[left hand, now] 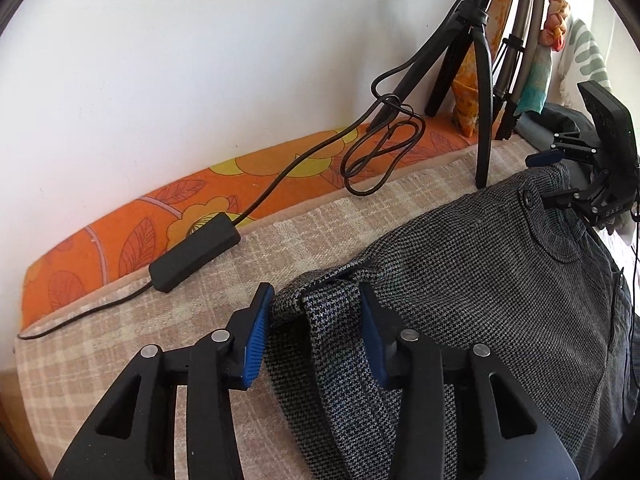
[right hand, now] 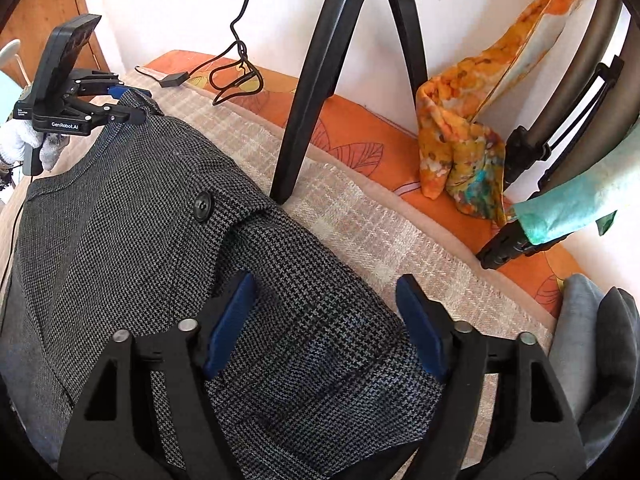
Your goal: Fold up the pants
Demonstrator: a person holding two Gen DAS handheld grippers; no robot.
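We note the bed (left hand: 120, 320), covered by a beige checked blanket with an orange floral sheet at the wall side; it carries everything. The pants (left hand: 460, 272), grey houndstooth, lie across the blanket near the tripod (left hand: 480, 80), bunched rather than flat, button and waist region showing.

Progress, as we judge it: early to middle. The cloth appears doubled over at least once, but edges are uneven and no neat stack exists yet; smoothing and further folds remain.

Left gripper (left hand: 312, 320): jaws straddle a raised corner fold of the pants. One pad sits against the cloth, the other shows a slight gap, so we read them as not yet clamped.

Right gripper (right hand: 324, 324): jaws stand apart over the end of the fabric, cloth between the pads, no pinch visible.

Smaller items: a black cable with its adapter block (left hand: 196, 252) on the blanket, clear of the pants.
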